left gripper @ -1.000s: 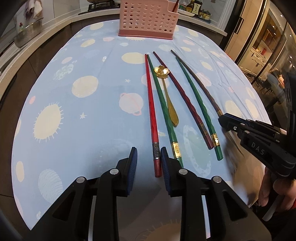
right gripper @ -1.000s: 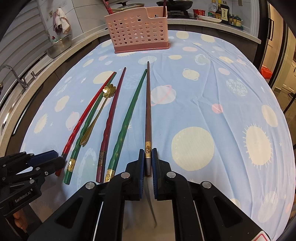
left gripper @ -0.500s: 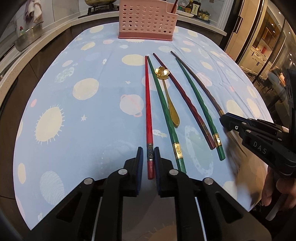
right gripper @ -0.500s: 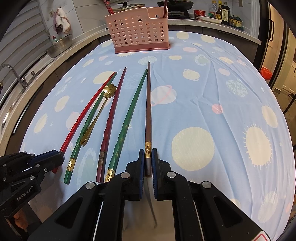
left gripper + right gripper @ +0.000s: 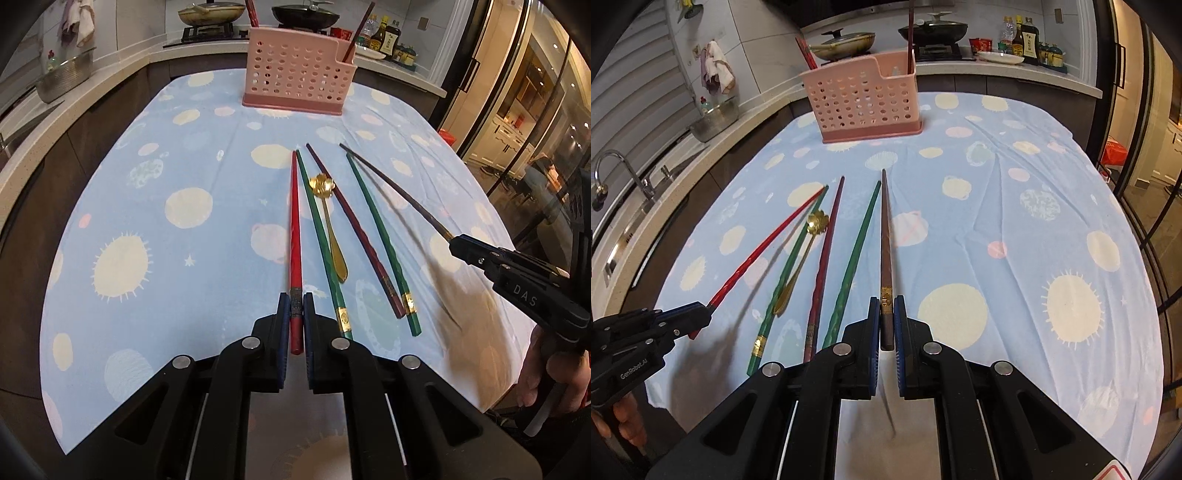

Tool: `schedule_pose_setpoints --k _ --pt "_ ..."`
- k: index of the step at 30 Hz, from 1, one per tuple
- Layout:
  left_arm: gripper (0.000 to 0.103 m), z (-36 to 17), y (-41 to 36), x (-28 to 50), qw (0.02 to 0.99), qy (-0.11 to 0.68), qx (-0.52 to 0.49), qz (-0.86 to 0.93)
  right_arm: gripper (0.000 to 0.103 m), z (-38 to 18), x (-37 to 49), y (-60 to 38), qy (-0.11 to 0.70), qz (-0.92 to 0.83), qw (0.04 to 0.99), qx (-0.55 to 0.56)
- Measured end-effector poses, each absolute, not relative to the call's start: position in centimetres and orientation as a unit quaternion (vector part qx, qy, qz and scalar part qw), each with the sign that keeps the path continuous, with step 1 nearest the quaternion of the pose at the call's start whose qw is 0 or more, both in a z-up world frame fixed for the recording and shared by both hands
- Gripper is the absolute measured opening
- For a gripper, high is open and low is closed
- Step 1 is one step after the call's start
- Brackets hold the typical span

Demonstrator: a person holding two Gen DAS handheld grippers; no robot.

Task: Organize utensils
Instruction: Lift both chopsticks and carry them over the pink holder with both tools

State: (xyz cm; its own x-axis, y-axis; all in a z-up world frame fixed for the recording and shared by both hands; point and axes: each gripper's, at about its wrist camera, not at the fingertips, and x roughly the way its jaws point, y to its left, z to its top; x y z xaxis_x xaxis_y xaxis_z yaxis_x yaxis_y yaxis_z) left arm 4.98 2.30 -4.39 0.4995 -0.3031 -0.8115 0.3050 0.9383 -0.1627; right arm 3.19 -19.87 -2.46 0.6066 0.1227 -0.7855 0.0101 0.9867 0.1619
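My left gripper (image 5: 294,300) is shut on the thick end of the red chopstick (image 5: 294,229), which is lifted off the blue cloth. My right gripper (image 5: 886,301) is shut on the brown chopstick (image 5: 885,236), also raised and casting a shadow. Each gripper shows in the other's view: the right gripper (image 5: 456,245) at the right, the left gripper (image 5: 701,314) at the lower left. Two green chopsticks (image 5: 323,243) (image 5: 380,236), a dark red chopstick (image 5: 354,232) and a gold spoon (image 5: 330,229) lie between them. The pink slotted holder (image 5: 299,79) stands at the table's far end with chopsticks in it.
The blue planet-print cloth (image 5: 177,155) covers the table up to its near edge. Behind the holder the counter carries pans (image 5: 932,27) and sauce bottles (image 5: 1028,37). A metal bowl (image 5: 714,120) and a faucet (image 5: 617,166) are on the left; glass doors stand on the right.
The left gripper's jaws closed on the red chopstick. Both grippers then rose, lifting the red and the brown chopsticks off the cloth.
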Motion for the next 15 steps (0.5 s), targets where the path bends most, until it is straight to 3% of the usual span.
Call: schedule_pose_setpoints --k 15 --pt "0.007 5.1 2.9 9.7 0.917 0.358 -0.014 -0.177 0.007 8.1 6.7 -22.1 0.33 0.043 0.94 0.081"
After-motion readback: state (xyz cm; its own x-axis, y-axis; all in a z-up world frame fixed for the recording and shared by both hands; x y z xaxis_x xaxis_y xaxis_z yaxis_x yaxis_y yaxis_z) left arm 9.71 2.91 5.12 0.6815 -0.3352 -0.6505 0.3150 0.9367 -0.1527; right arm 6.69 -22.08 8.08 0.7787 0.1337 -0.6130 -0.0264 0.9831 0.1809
